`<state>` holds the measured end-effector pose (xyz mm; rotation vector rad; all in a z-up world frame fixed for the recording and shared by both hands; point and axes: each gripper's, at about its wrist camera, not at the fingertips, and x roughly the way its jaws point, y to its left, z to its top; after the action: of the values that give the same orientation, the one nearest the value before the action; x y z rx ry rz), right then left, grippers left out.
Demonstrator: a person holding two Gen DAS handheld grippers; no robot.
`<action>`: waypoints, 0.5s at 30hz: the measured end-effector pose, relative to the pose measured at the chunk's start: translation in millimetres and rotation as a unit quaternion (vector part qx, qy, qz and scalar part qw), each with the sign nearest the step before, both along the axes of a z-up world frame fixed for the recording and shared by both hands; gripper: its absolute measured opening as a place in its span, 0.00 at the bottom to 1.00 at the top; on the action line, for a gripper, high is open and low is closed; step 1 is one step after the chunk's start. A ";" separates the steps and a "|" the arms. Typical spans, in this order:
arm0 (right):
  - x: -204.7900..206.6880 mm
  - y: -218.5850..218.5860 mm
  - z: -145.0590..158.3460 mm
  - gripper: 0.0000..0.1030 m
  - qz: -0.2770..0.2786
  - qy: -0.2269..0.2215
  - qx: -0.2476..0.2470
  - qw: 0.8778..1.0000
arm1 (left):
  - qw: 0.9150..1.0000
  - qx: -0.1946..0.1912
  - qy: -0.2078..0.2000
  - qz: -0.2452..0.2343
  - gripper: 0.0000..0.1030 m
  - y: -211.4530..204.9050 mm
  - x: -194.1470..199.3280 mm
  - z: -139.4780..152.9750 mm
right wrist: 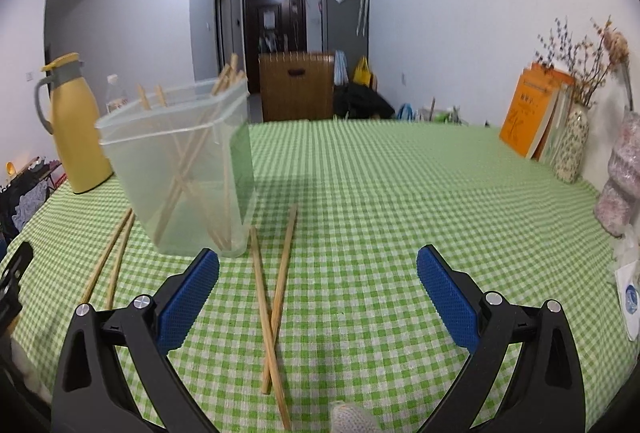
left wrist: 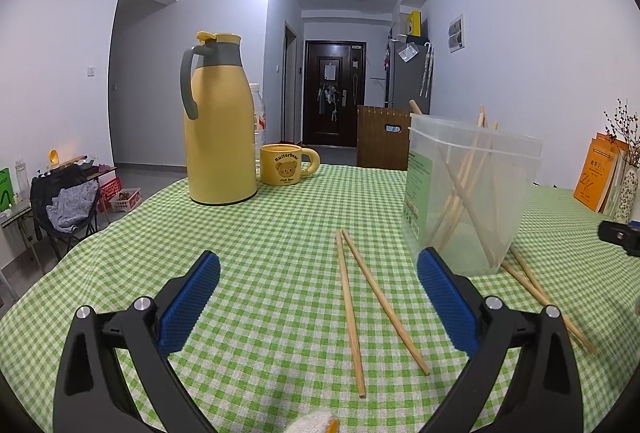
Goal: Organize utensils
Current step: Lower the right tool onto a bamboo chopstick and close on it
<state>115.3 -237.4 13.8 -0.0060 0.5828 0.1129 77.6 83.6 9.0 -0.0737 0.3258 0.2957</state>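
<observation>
Chopsticks (left wrist: 352, 309): one pair on bench (left wrist: 260, 233) between gaping, empty left tongs (left wrist: 319, 271); crossed pair (right wrist: 274, 297) between right tongs (right wrist: 318, 271), also spread wide. Tub (right wrist: 180, 169) ahead. Light, stiff, slippery; pinch mid-length.

Wooden chopsticks (left wrist: 384, 301) lie on the cloth beside a clear tub (left wrist: 468, 193) holding more.

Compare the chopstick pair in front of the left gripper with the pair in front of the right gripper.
The left pair lies uncrossed, tips close at the far end and spreading toward the camera; the right pair crosses near its close end. The left pair lies apart from the clear container; the right pair's far ends reach beside its base. Both are wooden and flat on the green checked tablecloth, ungrasped.
</observation>
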 end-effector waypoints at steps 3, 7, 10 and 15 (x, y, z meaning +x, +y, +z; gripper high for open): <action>14.6 3.5 -3.7 0.93 -0.003 0.023 -0.002 1.000 | 1.000 -0.001 0.000 0.000 0.93 0.4 -0.4 -0.3; 28.8 8.1 -8.7 0.93 -0.009 0.046 0.001 0.999 | 1.000 0.000 0.001 -0.001 0.93 0.0 0.1 -0.2; 38.1 13.6 -12.3 0.93 -0.008 0.062 0.005 0.998 | 1.000 0.001 0.002 -0.001 0.93 -0.5 0.5 -0.2; 49.6 17.7 -15.2 0.93 -0.018 0.079 0.014 0.997 | 1.000 0.001 0.002 -0.001 0.93 -0.6 0.8 -0.4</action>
<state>164.9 -219.7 -1.4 0.0403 0.7390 0.0866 78.4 83.0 8.7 -0.0714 0.3302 0.2947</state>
